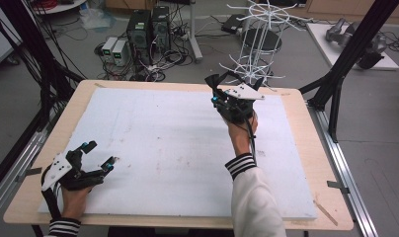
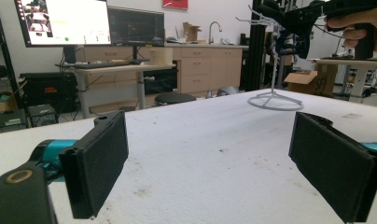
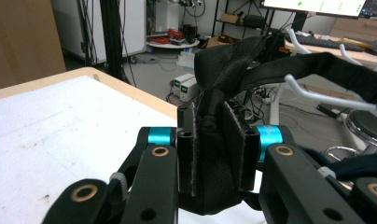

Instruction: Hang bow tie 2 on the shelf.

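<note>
- The left gripper (image 1: 96, 157) rested low on the near left part of the white table (image 1: 163, 148), held by the person's left hand (image 1: 74, 197). Its jaws stood wide apart with nothing between them; in the left gripper view the two black pads (image 2: 100, 163) framed bare tabletop.
- The middle of the board lay bare, marked by a few dark scuffs.
- Further right, the right hand (image 1: 242, 129) held the right gripper (image 1: 218, 91) raised at the far edge of the table, just beside the white wire rack (image 1: 259, 44).
- That gripper's jaws were clamped hard on a black strap (image 3: 214, 140), a soft piece of dark fabric. In the right gripper view the strap bunched up between the pads and ran off to the right, over a white prong (image 3: 312, 95) of the rack.
- The step in hand looked to me like hanging the strap on the rack. To do it well, I judged the grip should stay firm until the strap's loop sat fully over a prong, since the fabric was limp and would slip off a shallow hook.
- The rack seemed light and thin-legged, so any pull should run along the prong, not sideways, or the stand might tip.
- The idle left gripper could steady the rack's round base (image 2: 274, 101) if needed.
</note>
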A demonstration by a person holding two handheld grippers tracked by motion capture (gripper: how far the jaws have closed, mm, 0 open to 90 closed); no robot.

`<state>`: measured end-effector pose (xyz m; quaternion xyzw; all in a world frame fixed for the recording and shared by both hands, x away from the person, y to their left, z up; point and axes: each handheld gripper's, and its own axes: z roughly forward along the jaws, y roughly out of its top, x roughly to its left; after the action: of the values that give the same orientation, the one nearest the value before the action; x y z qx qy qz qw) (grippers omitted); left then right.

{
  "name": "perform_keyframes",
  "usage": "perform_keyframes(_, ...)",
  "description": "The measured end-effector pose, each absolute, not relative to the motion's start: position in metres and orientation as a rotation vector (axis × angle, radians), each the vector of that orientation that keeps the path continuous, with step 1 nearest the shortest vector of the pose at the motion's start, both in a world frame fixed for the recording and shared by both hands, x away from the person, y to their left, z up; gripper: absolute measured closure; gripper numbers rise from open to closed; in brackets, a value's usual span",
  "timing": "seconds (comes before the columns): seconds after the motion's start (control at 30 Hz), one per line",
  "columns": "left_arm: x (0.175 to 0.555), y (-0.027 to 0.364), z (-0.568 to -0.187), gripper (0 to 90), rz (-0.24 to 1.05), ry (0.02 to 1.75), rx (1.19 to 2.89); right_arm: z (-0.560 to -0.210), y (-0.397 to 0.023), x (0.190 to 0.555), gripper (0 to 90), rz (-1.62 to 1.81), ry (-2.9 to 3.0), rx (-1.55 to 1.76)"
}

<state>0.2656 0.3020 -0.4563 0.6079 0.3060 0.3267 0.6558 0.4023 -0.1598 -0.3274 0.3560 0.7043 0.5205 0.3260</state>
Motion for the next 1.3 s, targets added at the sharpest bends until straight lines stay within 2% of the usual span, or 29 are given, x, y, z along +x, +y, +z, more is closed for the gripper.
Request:
perform_keyframes(0.9,0.266,0.302,-0.456,12.3,0.745,0.696,1.38,-0.356,-0.185,0.396,74.9,1.37,1.87,1.021)
perform_keyframes(1.03,0.266,0.302,-0.456,12.3,0.746,0.697,1.379,-0.359,-0.186,0.396,72.4,1.375,1.87,1.028)
perform_keyframes(1.1,0.266,0.302,-0.456,12.3,0.746,0.698,1.38,-0.36,-0.187,0.396,68.5,1.382,1.876,1.024)
perform_keyframes(1.2,0.266,0.302,-0.456,12.2,0.746,0.699,1.383,-0.362,-0.187,0.395,44.2,1.395,1.879,1.017)
perform_keyframes(1.3,0.266,0.302,-0.456,12.3,0.746,0.699,1.383,-0.361,-0.185,0.391,27.2,1.409,1.886,1.002)
